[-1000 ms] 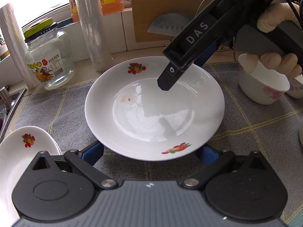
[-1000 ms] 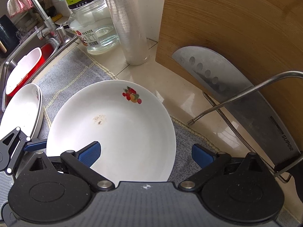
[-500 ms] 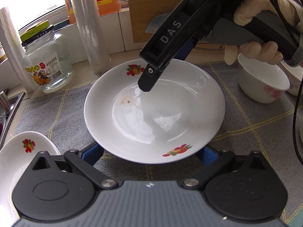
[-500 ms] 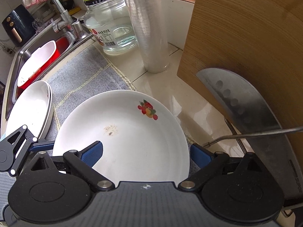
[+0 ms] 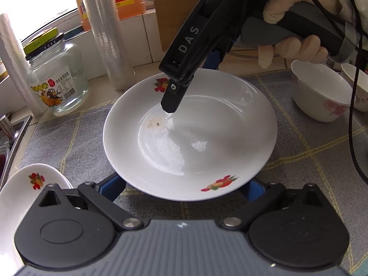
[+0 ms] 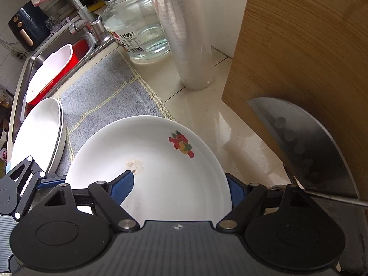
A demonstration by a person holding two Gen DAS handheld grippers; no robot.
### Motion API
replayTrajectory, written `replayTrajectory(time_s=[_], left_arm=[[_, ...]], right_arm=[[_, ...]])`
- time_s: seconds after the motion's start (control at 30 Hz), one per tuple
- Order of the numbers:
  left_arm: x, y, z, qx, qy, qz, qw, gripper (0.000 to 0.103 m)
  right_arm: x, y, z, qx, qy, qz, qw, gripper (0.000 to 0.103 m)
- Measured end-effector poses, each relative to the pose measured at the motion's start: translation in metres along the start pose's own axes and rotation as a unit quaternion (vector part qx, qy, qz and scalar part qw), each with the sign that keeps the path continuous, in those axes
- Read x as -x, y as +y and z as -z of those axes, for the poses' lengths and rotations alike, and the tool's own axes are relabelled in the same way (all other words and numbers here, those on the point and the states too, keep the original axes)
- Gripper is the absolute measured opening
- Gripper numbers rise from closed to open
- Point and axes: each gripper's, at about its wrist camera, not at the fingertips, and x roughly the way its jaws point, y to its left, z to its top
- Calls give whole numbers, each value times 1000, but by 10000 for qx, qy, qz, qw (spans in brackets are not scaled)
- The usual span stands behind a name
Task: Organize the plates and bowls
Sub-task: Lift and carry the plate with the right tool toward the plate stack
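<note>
The fruit-patterned plate sits in the middle of the grey checked mat on the surface, a small brown smudge on its inner face, and both tools are closing in on it. The left hand-held gripper has its blue fingers spread wide, reaching under the near rim from either side, not clamped on anything. The right hand-held gripper is also apart, straddling the plate's far rim: one finger inside over the white face, the other outside the edge. To the near left, a stack of plates already waits beside the sink, so some sorting looks done. Two bowls stand untouched on the far right. My read: this plate is not yet lifted, and the bowls remain.
</note>
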Motion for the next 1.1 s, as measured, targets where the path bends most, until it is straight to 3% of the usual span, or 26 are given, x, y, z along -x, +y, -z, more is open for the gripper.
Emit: replayTrajectory(time_s=[1.1], left_arm=[[13, 4, -5, -119, -42, 120, 9998, 102]], right_arm=[[16, 13, 7, 173, 46, 23, 9998, 88]])
